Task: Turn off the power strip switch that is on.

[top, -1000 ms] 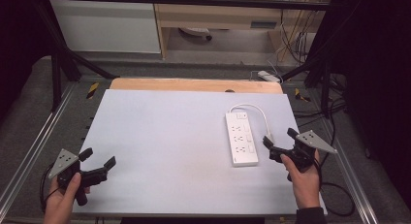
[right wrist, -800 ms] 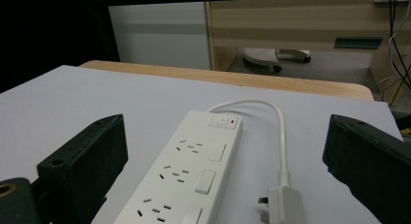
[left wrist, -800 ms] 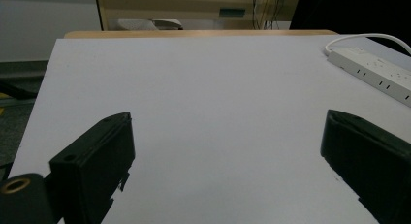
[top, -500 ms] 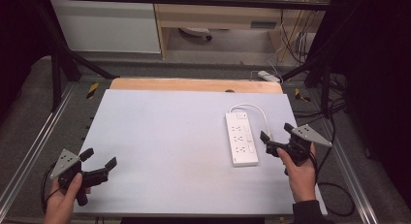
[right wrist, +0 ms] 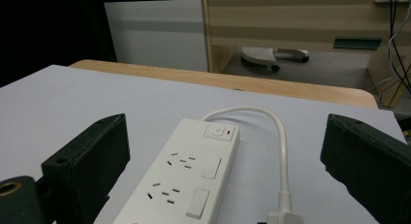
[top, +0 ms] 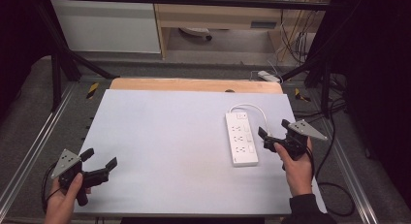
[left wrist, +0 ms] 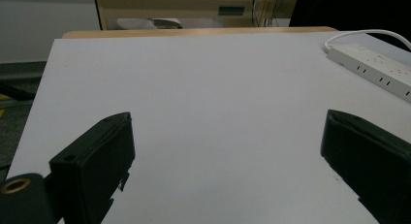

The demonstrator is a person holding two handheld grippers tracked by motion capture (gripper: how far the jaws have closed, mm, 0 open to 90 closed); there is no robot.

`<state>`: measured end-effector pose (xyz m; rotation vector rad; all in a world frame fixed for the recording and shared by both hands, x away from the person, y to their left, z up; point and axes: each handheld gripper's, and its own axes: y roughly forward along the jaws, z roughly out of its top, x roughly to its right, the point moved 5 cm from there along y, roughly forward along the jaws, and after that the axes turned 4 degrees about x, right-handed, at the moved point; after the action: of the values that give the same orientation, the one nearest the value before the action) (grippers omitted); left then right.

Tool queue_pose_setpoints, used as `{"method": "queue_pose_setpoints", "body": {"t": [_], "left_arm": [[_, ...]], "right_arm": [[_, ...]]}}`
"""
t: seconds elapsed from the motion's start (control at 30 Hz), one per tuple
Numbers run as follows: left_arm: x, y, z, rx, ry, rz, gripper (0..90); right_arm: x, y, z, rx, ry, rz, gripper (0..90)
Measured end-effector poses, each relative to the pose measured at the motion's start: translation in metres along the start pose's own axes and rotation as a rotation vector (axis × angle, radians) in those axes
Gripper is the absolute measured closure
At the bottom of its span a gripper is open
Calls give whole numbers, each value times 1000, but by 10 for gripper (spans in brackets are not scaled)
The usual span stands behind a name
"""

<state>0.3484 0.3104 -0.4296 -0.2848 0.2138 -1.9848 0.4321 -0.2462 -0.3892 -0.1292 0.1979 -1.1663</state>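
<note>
A white power strip (top: 241,139) lies lengthwise on the right half of the pale table (top: 169,136), and its white cable (top: 252,108) loops from the far end. My right gripper (top: 273,128) is open just right of the strip, at its near half, with nothing between its jaws. In the right gripper view the strip (right wrist: 189,180), its red-lit switch (right wrist: 220,132) and the cable's plug (right wrist: 283,216) lie ahead between the spread jaws of my right gripper (right wrist: 225,136). My left gripper (top: 100,158) hangs open and empty at the near left corner. The left gripper view has the strip (left wrist: 373,69) far right.
A wooden board edge (top: 194,84) runs along the table's far side. Metal frame rails (top: 36,146) flank the table. A second power strip (top: 268,76) and dangling cables (top: 291,40) are on the floor beyond the far right corner. A chair base (top: 194,32) stands behind.
My right gripper has moved left and a little forward, closing in on the power strip's right side. The left gripper has stayed in place, still open.
</note>
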Motion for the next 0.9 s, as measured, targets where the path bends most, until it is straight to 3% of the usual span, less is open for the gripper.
{"method": "queue_pose_setpoints", "body": {"t": [0.53,0.9], "left_arm": [[0,1,-1,-8,6,0,51],[1,1,-1,-8,0,-3,52]], "right_arm": [[2,12,2,-13,-8,-5,33],[-3,22,2,-20,-45,8,74]]}}
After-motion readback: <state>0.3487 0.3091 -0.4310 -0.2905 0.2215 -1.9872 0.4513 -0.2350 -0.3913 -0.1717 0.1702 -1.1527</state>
